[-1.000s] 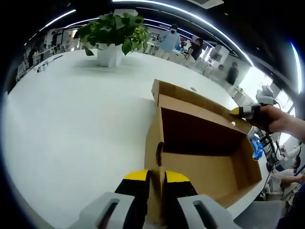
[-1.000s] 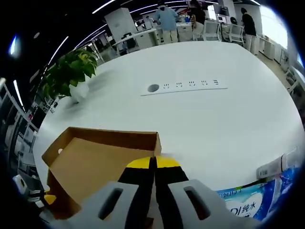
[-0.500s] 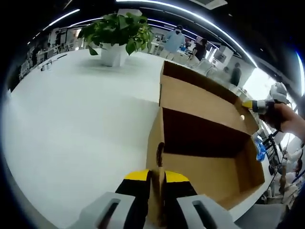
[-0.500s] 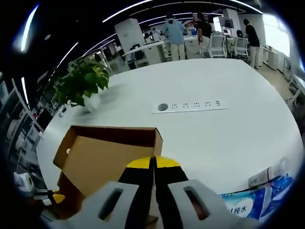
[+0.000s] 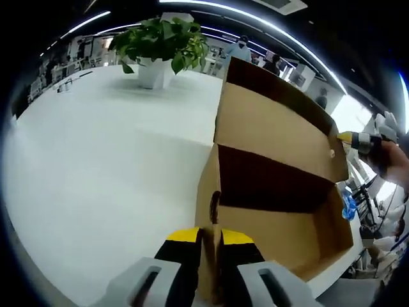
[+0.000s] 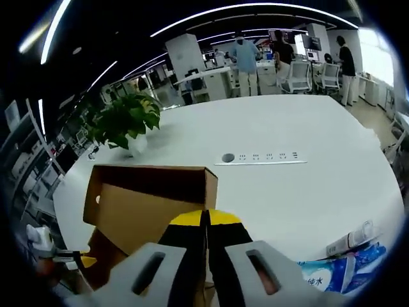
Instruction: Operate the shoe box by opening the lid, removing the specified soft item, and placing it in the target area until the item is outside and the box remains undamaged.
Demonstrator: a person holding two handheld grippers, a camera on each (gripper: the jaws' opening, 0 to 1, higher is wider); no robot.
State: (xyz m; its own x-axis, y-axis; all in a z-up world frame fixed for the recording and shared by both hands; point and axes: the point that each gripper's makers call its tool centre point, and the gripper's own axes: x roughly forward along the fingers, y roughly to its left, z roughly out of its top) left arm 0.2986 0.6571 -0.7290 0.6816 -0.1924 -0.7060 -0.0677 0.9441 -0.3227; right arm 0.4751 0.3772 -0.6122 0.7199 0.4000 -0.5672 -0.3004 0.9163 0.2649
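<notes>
Left gripper (image 5: pixel 209 238) jaws clamp one shoe box's (image 5: pixel 281 236) wall; right gripper (image 6: pixel 206 220) jaws pinch its raised lid (image 6: pixel 150 208).

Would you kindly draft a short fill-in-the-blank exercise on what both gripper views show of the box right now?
1. The left gripper is shut on the cardboard box's side ____.
2. The right gripper holds the box's ____, which is raised.
3. On the white table behind the box stands a potted ____.
4. A blue and white ____ lies near the table edge in the right gripper view.

Missing words: wall; lid; plant; package
</notes>
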